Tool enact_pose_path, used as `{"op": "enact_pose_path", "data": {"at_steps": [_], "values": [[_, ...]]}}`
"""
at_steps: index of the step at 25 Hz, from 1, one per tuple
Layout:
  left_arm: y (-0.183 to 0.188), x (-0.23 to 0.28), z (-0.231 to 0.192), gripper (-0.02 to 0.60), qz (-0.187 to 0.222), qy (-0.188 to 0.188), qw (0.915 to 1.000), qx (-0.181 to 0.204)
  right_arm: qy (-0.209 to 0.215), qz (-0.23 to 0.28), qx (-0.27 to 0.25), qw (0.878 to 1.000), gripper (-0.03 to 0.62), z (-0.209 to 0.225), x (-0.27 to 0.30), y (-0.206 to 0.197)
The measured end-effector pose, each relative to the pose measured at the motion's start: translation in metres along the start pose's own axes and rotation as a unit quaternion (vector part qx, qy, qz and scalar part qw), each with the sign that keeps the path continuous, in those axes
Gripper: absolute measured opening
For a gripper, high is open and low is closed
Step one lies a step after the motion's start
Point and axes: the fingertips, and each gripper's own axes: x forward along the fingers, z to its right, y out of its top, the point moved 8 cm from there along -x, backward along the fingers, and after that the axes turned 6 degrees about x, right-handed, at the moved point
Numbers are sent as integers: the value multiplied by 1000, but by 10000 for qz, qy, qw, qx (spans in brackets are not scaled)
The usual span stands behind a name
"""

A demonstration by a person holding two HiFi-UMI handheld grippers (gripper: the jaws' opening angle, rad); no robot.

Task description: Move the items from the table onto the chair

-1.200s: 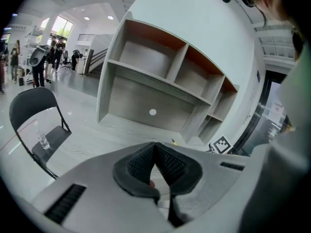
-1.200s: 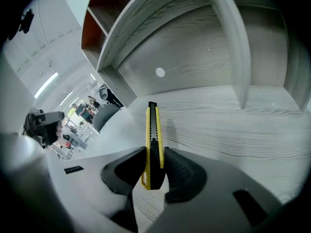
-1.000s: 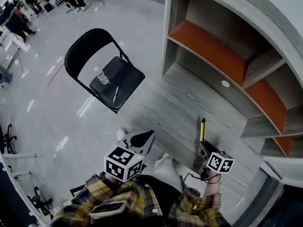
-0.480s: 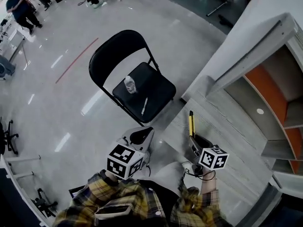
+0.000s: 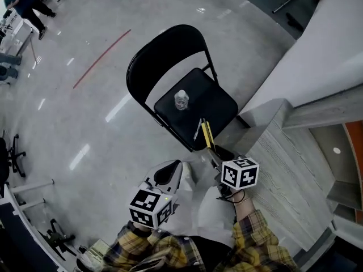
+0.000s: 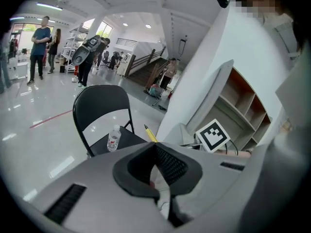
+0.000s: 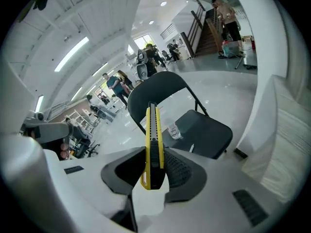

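Left gripper (image 6: 156,166): jaws were found fully closed, nothing was held between them. It was kept low at the person's left side, short of the chair.

Right gripper (image 7: 154,168): jaws were clamped on a yellow utility knife (image 7: 152,144), gripped at its rear end. The rest of the body was projected straight ahead of the jaws.

In the head view the knife's far end was seen over the front edge of the black folding chair (image 5: 218,103), just beside a pen (image 5: 198,129) laid on the seat. A clear water bottle (image 5: 181,100) was stood upright further back on the seat, apart from the pen. The wood-grain desk (image 5: 283,169) was located to the right of the right gripper. People (image 6: 41,45) were seen far behind on the glossy floor (image 5: 85,112).
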Motion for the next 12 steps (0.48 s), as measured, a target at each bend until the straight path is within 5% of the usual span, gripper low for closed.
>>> {"op": "enact_pose_path", "data": {"at_steps": [12], "values": [[-52,54,-94,3,-228,354,9962,-759,-593,-840,420,9938,127,57,177,-20]]}}
